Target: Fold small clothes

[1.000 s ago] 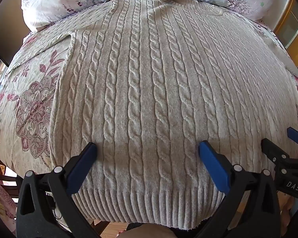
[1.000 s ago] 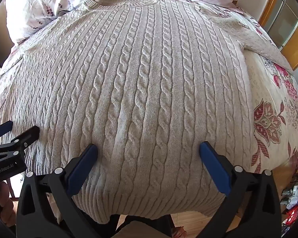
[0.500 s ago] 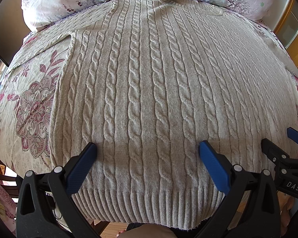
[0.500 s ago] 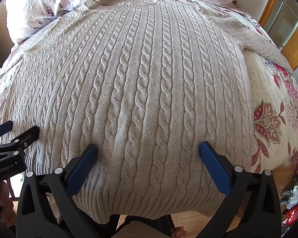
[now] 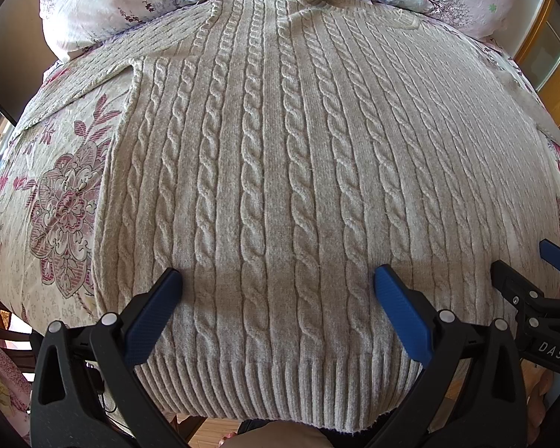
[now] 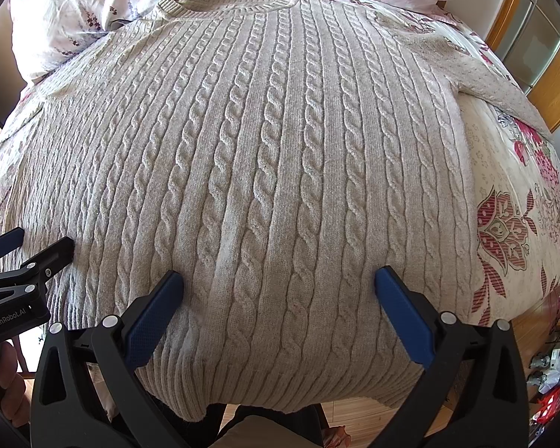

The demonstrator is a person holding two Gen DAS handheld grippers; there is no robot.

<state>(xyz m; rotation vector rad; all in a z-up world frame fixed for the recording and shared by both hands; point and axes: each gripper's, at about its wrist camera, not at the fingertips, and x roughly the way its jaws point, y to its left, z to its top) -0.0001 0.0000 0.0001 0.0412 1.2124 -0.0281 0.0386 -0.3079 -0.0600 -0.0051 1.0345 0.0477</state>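
on the floral bedspread, sweater hem lies under both spread-apart grippers.

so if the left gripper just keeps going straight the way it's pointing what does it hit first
Most likely the sweater: the open left gripper points over its hem, across the cable-knit body. Its height above the knit is unclear.

Sweater: beige cable-knit, flat on its back, collar at 12 o'clock, ribbed hem at 6.
Left tool: blue fingers spread wide above the hem.
Right tool: at 4 o'clock, over the sweater's edge.
Bed: floral cover at 9.
Pillows: at 11 and 1.
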